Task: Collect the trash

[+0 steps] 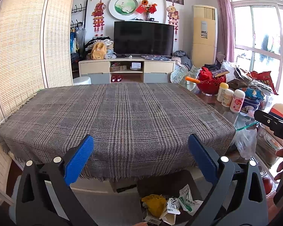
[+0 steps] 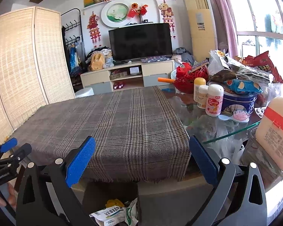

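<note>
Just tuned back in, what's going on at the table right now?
Both grippers hang open and hold nothing in front of the plaid-covered table: the left gripper and the right gripper. Below the table's near edge sits a dark bin already holding trash: white and green wrappers and something yellow, crumpled. No trash shows on the plaid cloth itself. The glass part to the right is crowded with bottles, a blue tin, snack bags and a pink hairbrush.
</note>
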Available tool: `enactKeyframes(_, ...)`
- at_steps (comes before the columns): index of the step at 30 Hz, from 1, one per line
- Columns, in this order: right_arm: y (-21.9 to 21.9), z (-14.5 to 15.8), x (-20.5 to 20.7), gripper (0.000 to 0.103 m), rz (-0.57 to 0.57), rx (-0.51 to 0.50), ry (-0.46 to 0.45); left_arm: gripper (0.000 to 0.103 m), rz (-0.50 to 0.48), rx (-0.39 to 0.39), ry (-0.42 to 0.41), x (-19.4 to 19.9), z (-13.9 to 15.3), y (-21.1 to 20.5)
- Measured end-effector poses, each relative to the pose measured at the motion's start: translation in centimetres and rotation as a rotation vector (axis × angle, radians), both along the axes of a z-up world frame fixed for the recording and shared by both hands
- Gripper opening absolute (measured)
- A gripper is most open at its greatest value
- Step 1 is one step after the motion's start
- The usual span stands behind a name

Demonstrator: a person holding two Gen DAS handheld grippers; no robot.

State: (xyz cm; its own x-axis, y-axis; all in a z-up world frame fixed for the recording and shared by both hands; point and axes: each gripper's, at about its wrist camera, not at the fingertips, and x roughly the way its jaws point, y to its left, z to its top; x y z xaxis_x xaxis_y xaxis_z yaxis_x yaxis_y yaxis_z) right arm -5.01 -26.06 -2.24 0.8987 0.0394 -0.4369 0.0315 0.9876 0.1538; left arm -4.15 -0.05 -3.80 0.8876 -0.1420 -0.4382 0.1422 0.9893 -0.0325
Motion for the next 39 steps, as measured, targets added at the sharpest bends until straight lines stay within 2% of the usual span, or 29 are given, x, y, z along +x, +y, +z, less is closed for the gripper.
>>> enactKeyframes(32,-0.4,-0.1,0.0,0.100,-0.009,-0.015,0.005,0.095,0.028,-0.015,0.013,0.6,-0.2,0.2)
enactKeyframes(39,-0.9,-0.3,0.3,0.100,-0.015,0.012,0.020,0.095,0.044,-0.016,0.019,0.7,-0.4,0.4)
